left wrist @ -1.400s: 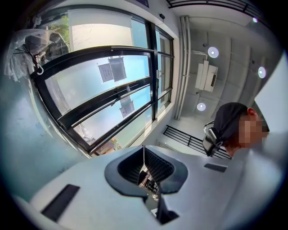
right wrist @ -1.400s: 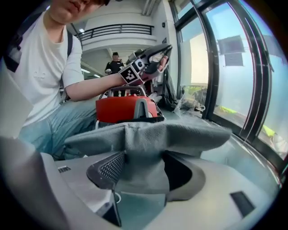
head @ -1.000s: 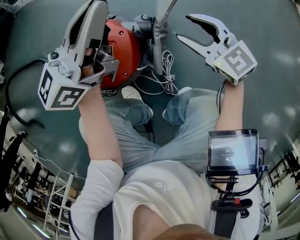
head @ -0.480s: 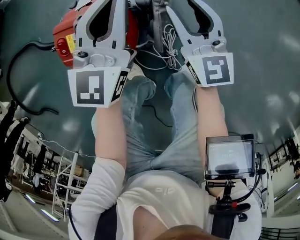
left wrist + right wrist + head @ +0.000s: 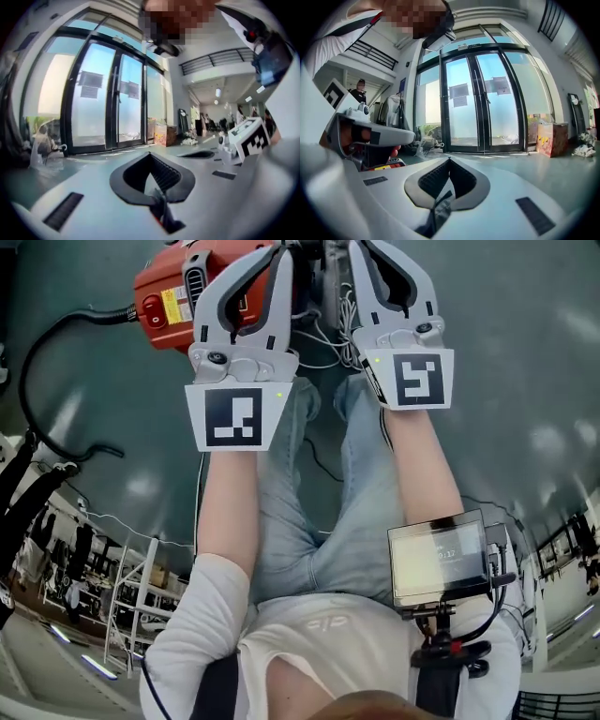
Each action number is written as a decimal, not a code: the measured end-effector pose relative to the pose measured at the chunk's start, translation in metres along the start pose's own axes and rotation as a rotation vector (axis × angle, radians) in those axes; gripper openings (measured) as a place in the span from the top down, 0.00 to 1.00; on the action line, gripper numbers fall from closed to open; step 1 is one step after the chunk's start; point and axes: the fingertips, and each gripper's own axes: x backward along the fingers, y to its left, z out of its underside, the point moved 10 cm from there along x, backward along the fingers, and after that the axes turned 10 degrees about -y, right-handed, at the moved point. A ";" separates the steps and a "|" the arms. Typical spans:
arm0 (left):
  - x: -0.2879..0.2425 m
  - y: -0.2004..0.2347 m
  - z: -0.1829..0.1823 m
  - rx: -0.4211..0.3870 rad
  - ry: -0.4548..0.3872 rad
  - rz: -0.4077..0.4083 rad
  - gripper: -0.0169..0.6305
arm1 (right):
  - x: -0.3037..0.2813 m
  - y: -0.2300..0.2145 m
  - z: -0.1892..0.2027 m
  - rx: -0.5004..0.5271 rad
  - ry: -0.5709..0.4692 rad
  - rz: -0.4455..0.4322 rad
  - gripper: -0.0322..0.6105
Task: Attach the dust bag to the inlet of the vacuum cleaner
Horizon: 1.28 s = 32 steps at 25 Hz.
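With both forearms (image 5: 230, 512) stretched forward side by side, the left gripper (image 5: 150, 154) is clenched tight. The right gripper (image 5: 449, 161) pinches grey dust bag (image 5: 441, 208) fabric.

A bright entrance hall fronted with tall glass doors.

Dark-framed glass doors (image 5: 483, 103) fill the far wall, with paper notices (image 5: 458, 90) stuck on the panes and daylight coming through. The floor (image 5: 525, 352) is smooth, grey-green and glossy, and it catches pale reflections. A cardboard box (image 5: 548, 138) stands on it near the right end of the doors. A railed balcony (image 5: 215, 58) runs along an upper level, with a ceiling light (image 5: 218, 92) below. Metal racks (image 5: 141, 596) stand off to one side.
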 end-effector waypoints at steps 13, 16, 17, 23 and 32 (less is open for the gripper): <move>-0.003 -0.026 -0.109 0.035 0.024 0.096 0.96 | 0.028 -0.020 -0.121 0.002 -0.080 0.014 0.94; 0.001 -0.044 -0.161 0.022 0.041 0.121 0.96 | 0.048 -0.029 -0.178 0.009 -0.101 0.016 0.94; 0.004 -0.053 -0.167 0.008 0.051 0.125 0.96 | 0.058 -0.033 -0.187 0.006 -0.119 0.014 0.94; 0.057 -0.121 -0.244 -0.018 0.065 0.193 0.96 | 0.141 -0.037 -0.289 -0.011 -0.194 -0.007 0.94; 0.032 -0.123 -0.341 -0.011 -0.043 0.205 0.96 | 0.155 -0.061 -0.389 -0.016 -0.324 0.032 0.94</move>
